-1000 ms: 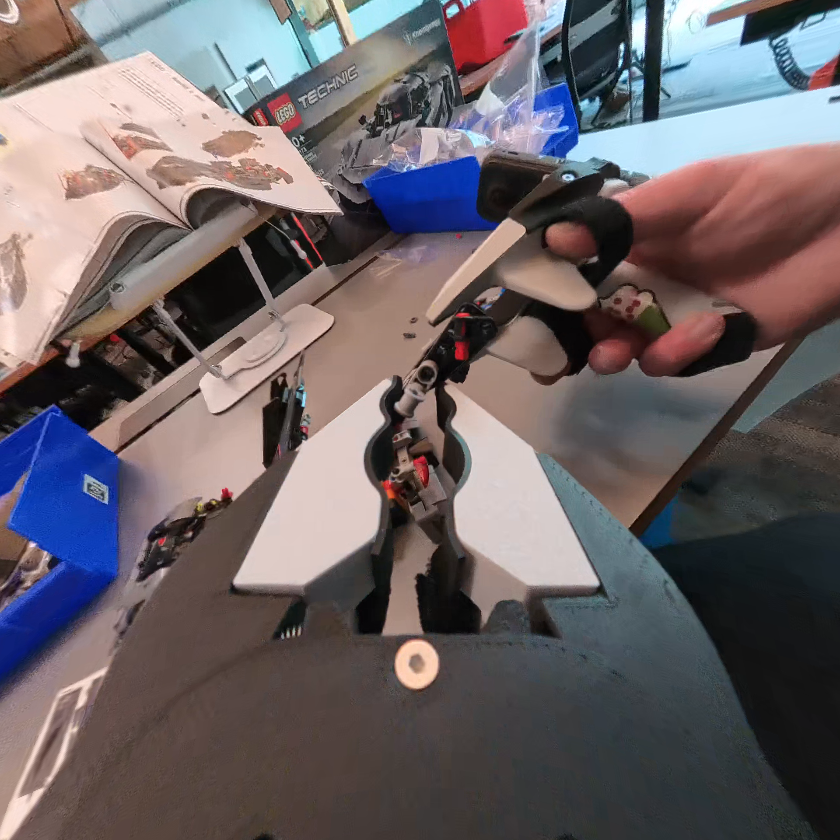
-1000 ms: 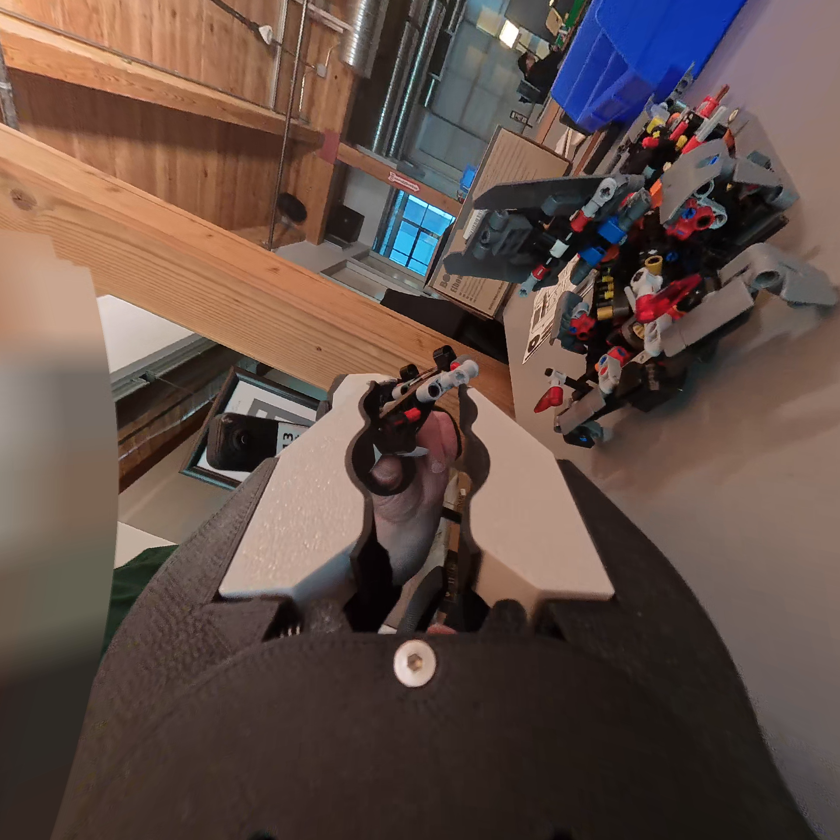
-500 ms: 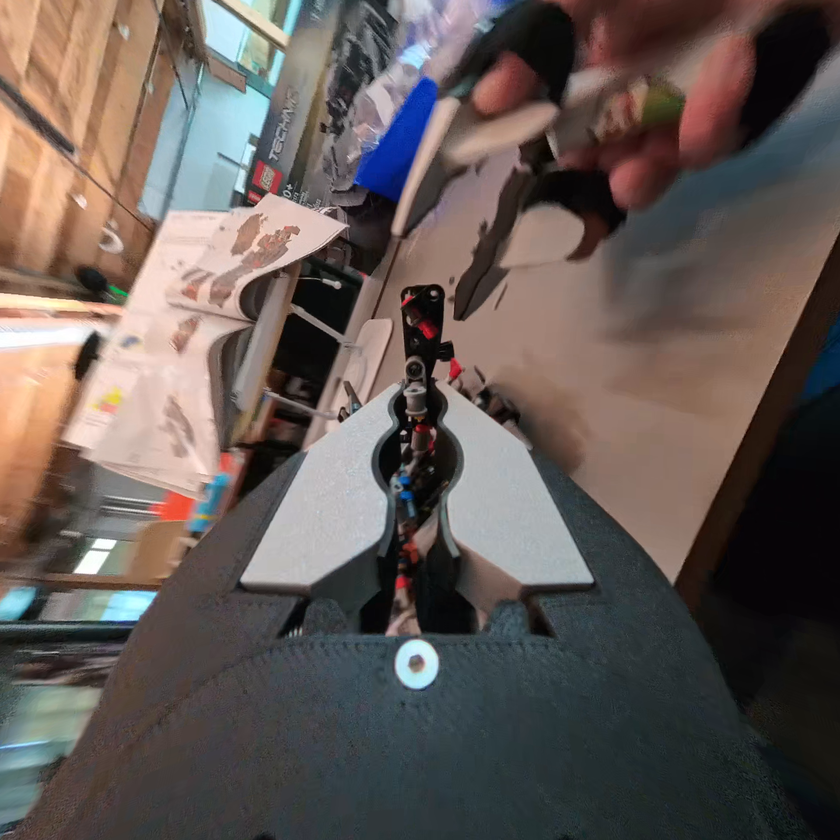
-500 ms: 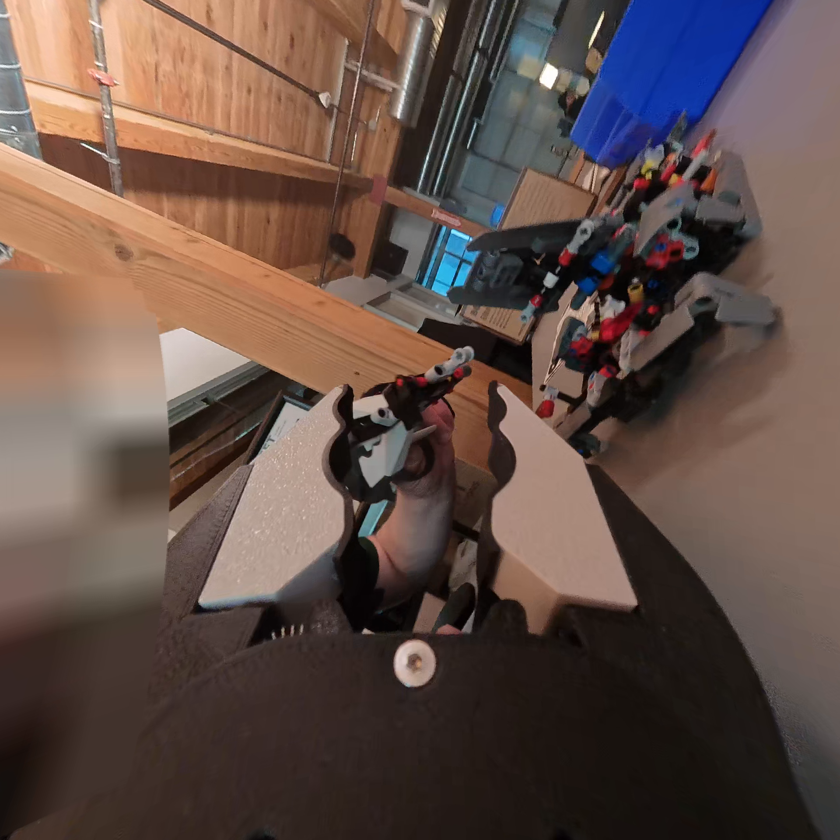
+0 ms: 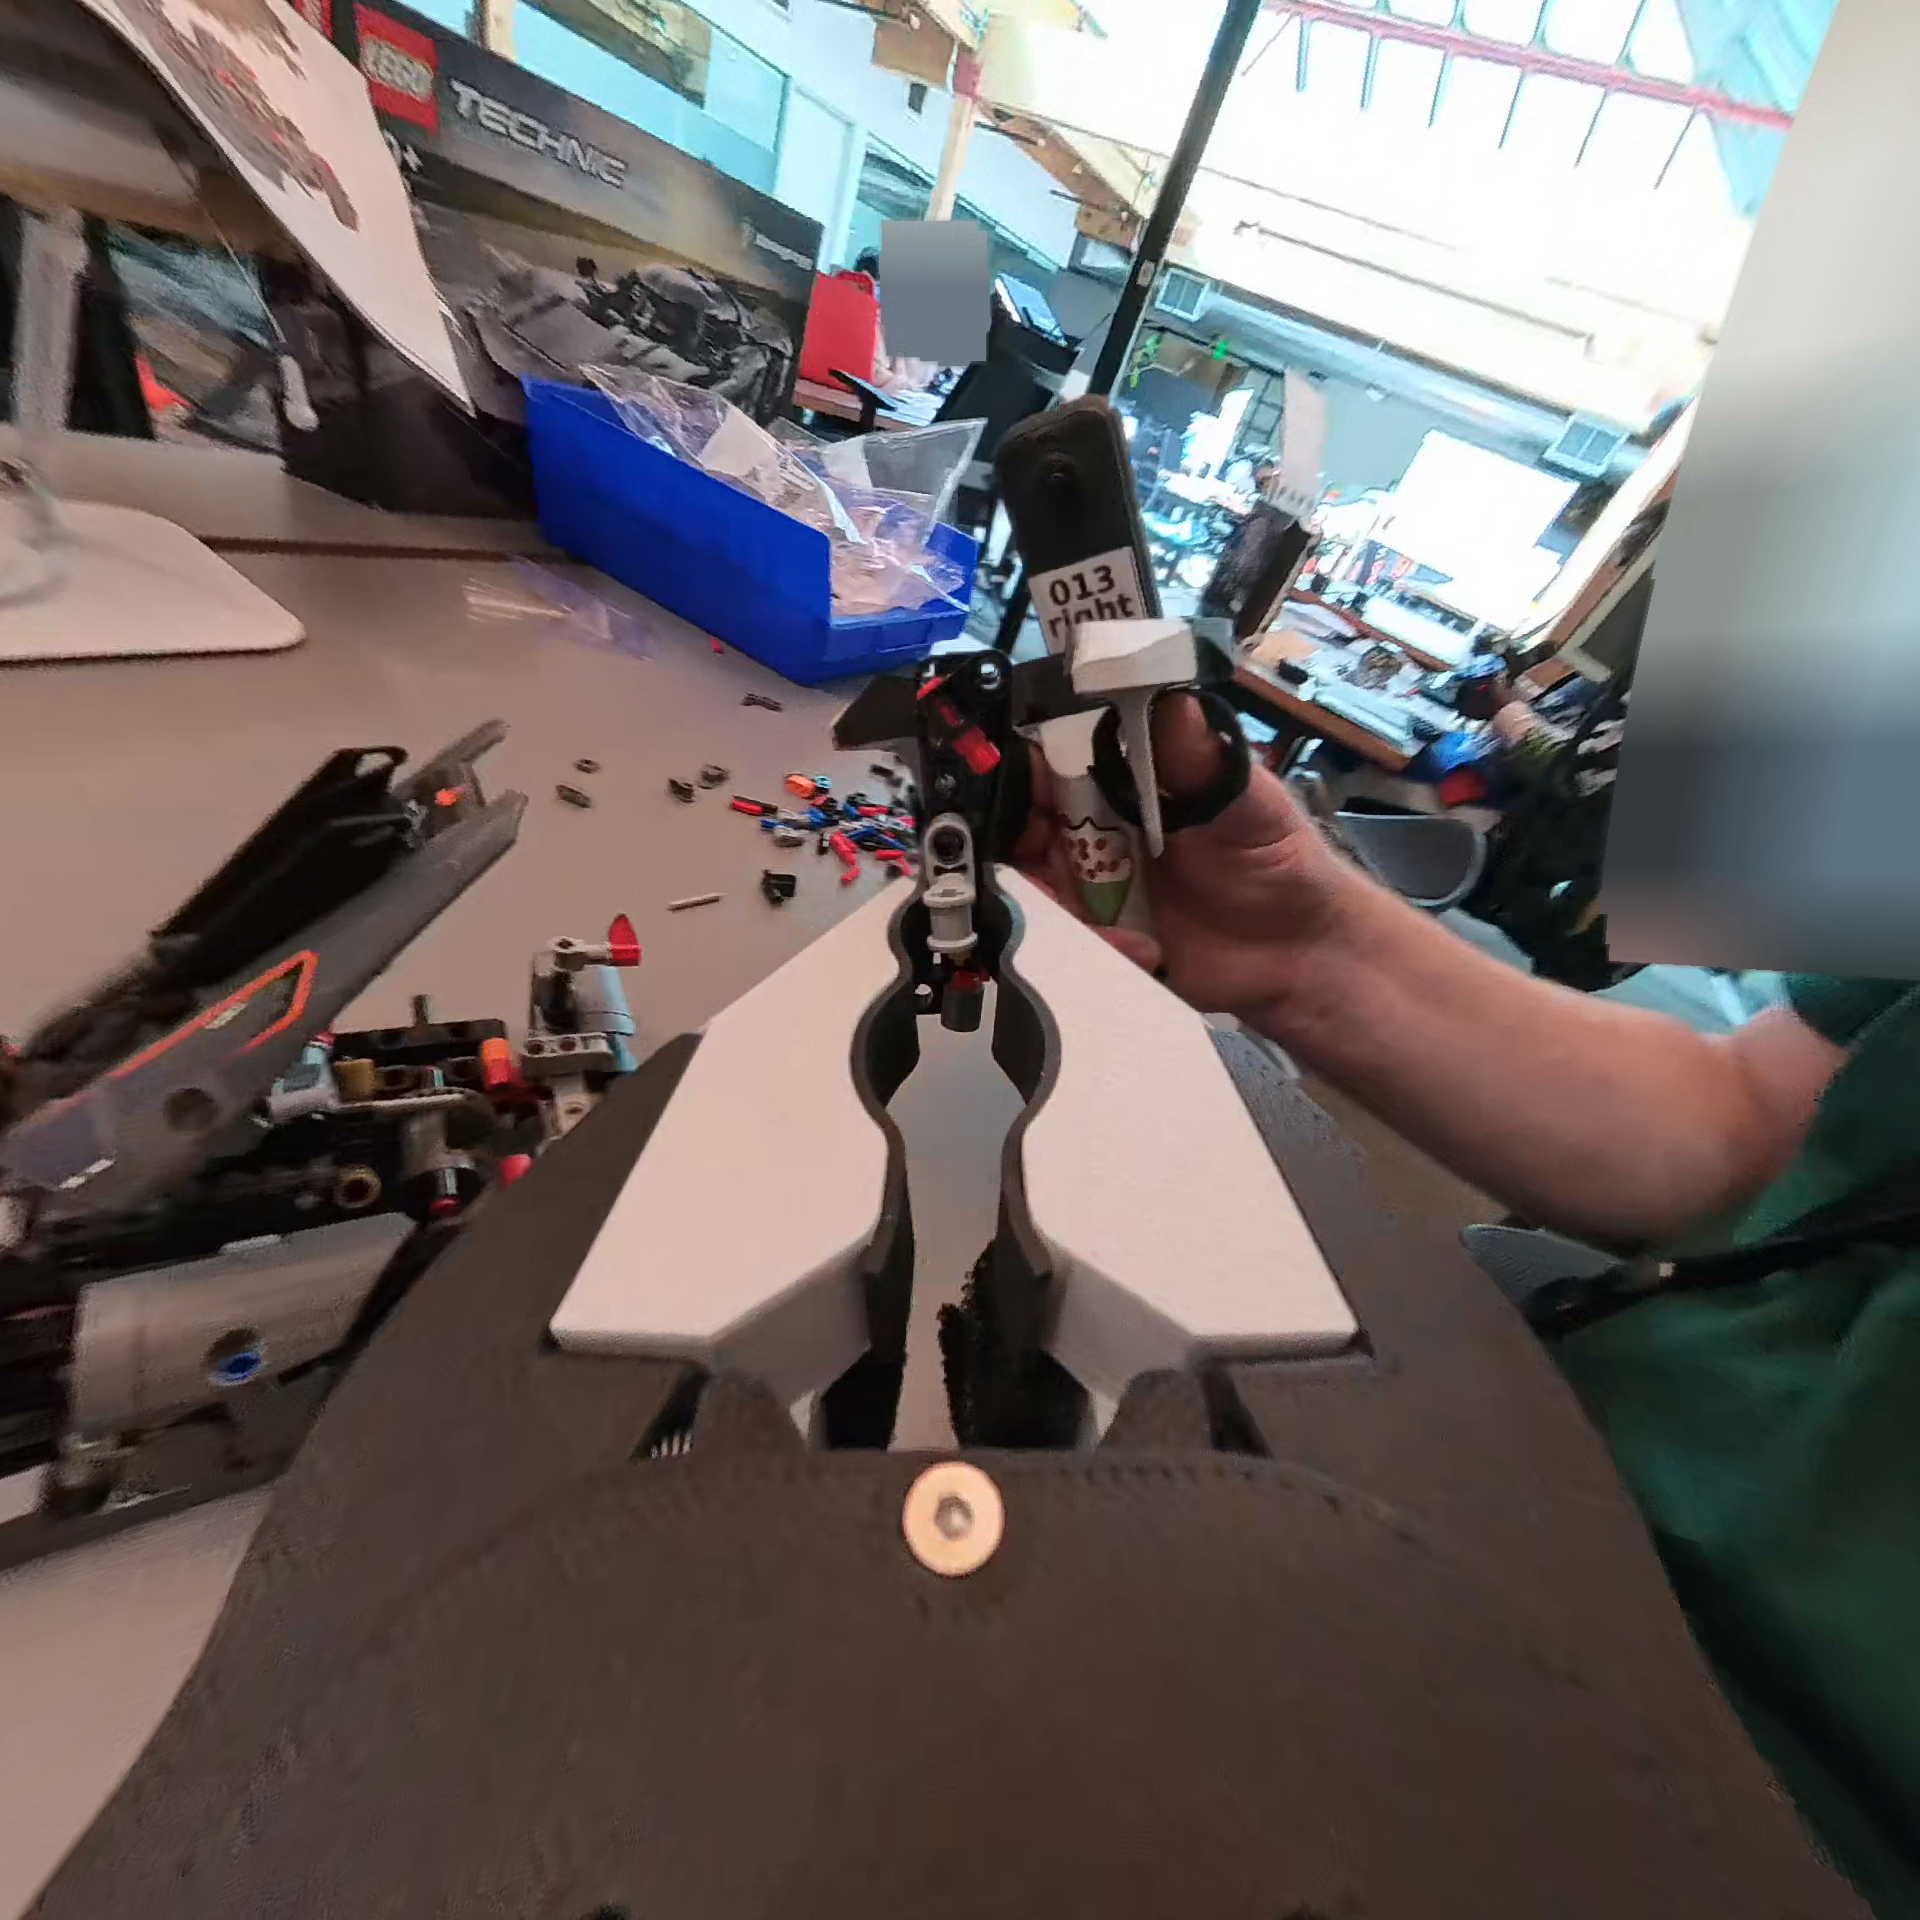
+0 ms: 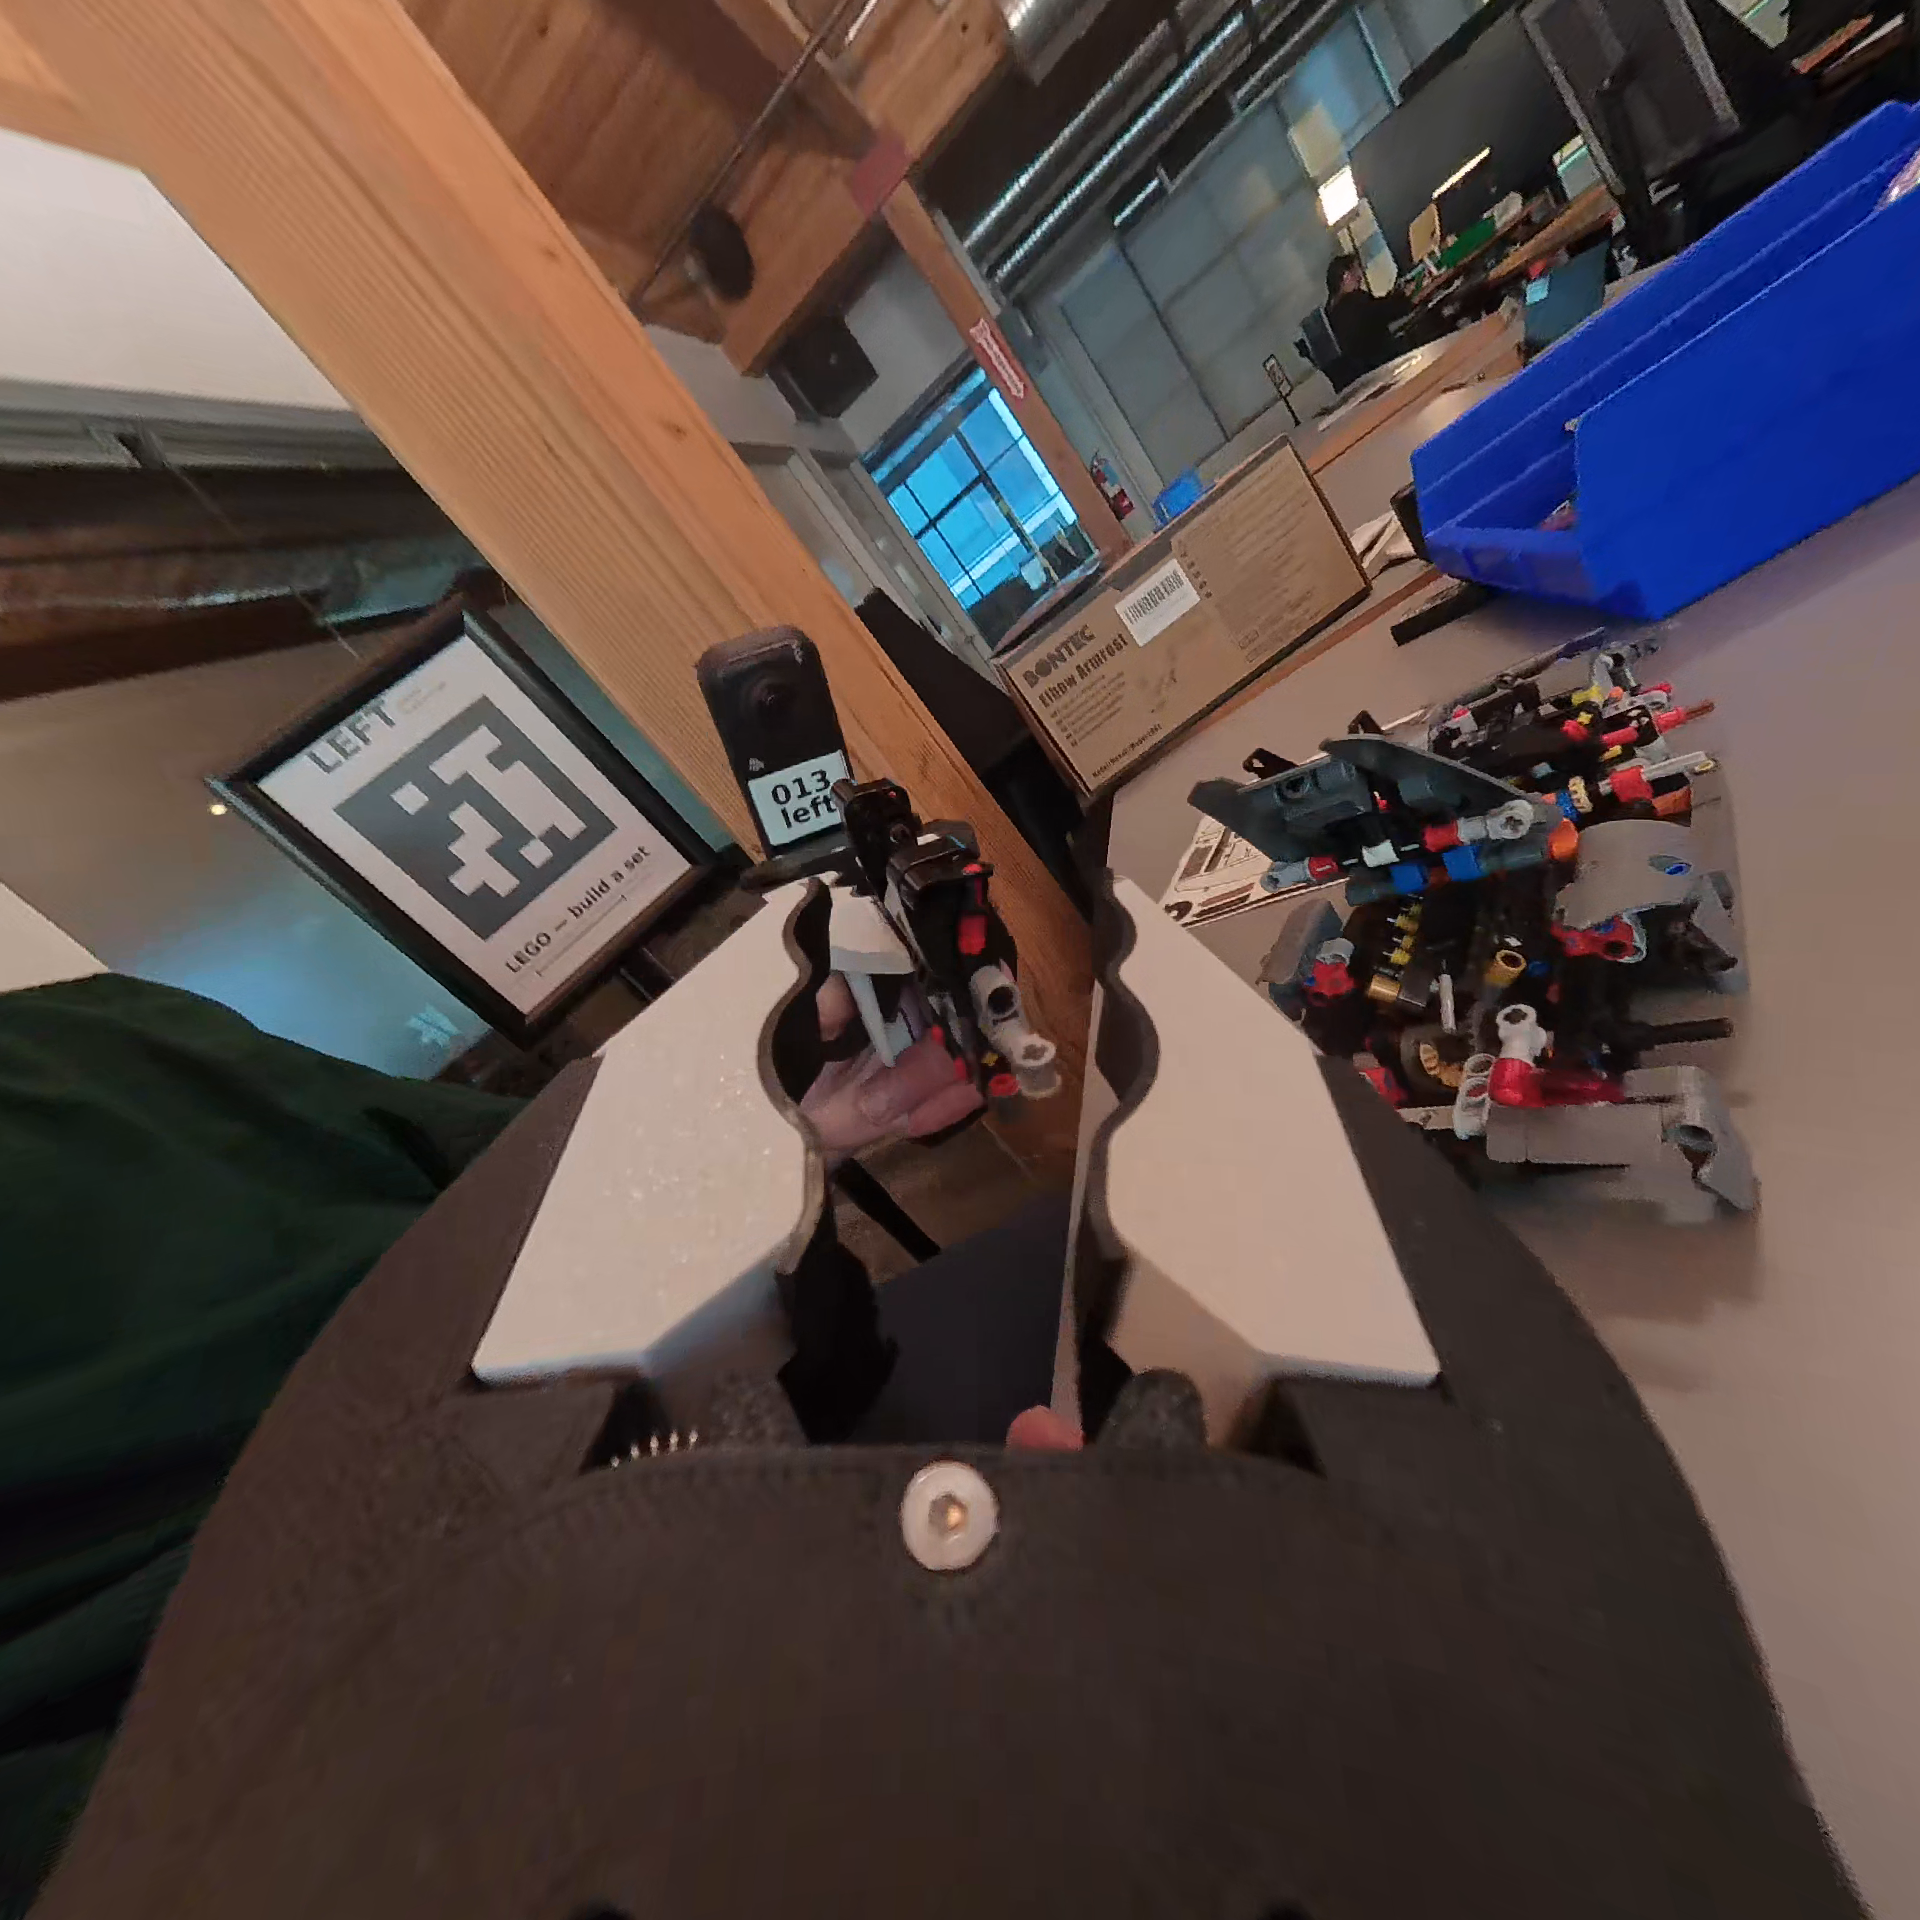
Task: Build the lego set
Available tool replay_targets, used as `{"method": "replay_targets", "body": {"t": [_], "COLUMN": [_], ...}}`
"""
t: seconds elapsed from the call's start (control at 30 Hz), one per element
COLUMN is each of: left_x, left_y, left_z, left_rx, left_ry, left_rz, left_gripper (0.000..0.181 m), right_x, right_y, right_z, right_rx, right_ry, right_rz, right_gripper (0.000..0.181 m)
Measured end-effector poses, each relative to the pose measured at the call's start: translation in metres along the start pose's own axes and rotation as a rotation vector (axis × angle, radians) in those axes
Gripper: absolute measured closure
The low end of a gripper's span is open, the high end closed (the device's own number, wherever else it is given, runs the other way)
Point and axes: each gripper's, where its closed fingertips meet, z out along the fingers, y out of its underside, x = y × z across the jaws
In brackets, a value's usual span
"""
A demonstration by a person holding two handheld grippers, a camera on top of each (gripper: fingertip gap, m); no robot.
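Left wrist view: the left gripper [image 5: 951, 940] is closed on a small black sub-assembly [image 5: 958, 790], held upright above the bench [image 5: 312, 748]. The right gripper [image 5: 1081, 686] stands just behind it. Loose pieces [image 5: 821, 816] lie near the bench's far edge, before a blue bin [image 5: 727, 551].

Right wrist view: the right gripper [image 6: 951, 966] is open and holds nothing. The main model [image 6: 1507, 935] rests on the bench toward its far side. I judge the step is fitting the sub-assembly; next it needs alignment with the model.
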Motion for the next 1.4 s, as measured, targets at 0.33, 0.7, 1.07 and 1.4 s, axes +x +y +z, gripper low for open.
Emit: {"method": "replay_targets", "body": {"t": [0.33,0.7,1.07,1.4], "left_x": [0.0,-0.011,-0.012,-0.022], "left_y": [0.001,0.0,0.013,0.021], "left_z": [0.003,-0.007,-0.005,-0.007], "left_rx": [0.015,0.03,-0.043,0.063], "left_ry": [0.101,-0.044,0.055,0.097], "left_rz": [-0.257,-0.098,-0.241,-0.451], "left_gripper": [0.176,0.152,0.169,0.17], "right_x": [0.0,0.01,0.012,0.019], "right_y": [0.001,0.013,0.017,0.014], "right_z": [0.004,0.008,0.009,0.01], "right_rx": [-0.093,-0.175,-0.177,-0.193], "right_ry": [0.004,-0.018,-0.086,0.011], "right_rz": [-0.045,0.037,0.221,0.107], "right_gripper": [0.165,0.166,0.168,0.139]}}
